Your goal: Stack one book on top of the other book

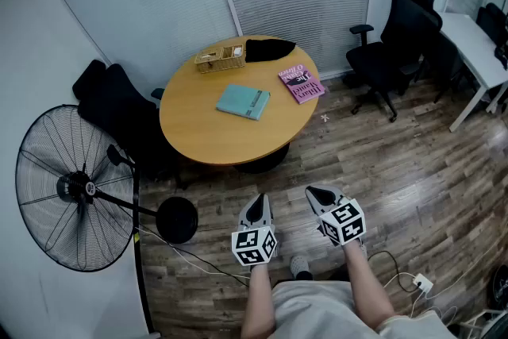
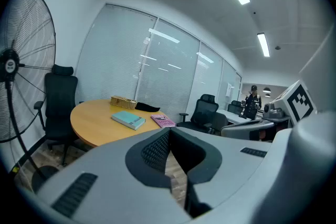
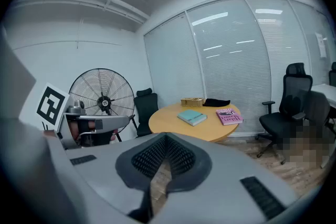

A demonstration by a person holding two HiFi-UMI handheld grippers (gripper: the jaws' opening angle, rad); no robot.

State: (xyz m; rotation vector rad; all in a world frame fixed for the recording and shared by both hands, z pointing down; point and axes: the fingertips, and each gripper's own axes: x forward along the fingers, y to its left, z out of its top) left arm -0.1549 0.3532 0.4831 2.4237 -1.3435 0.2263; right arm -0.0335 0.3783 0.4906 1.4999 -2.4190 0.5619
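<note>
A teal book (image 1: 244, 102) (image 2: 128, 119) (image 3: 192, 117) lies flat near the middle of the round wooden table (image 1: 198, 135). A pink book (image 1: 302, 83) (image 2: 163, 120) (image 3: 229, 116) lies apart from it at the table's right edge. Both grippers hover over the floor, well short of the table. My left gripper (image 1: 255, 202) (image 2: 169, 131) is shut with nothing in it. Beside it my right gripper (image 1: 317, 193) (image 3: 165, 136) is shut and empty as well.
A wicker tray (image 1: 220, 58) and a black cloth (image 1: 268, 49) sit at the table's far side. A standing fan (image 1: 75, 190) is at left, black office chairs (image 1: 397, 40) and a white desk (image 1: 475, 52) at right. Cables (image 1: 401, 274) lie on the wood floor.
</note>
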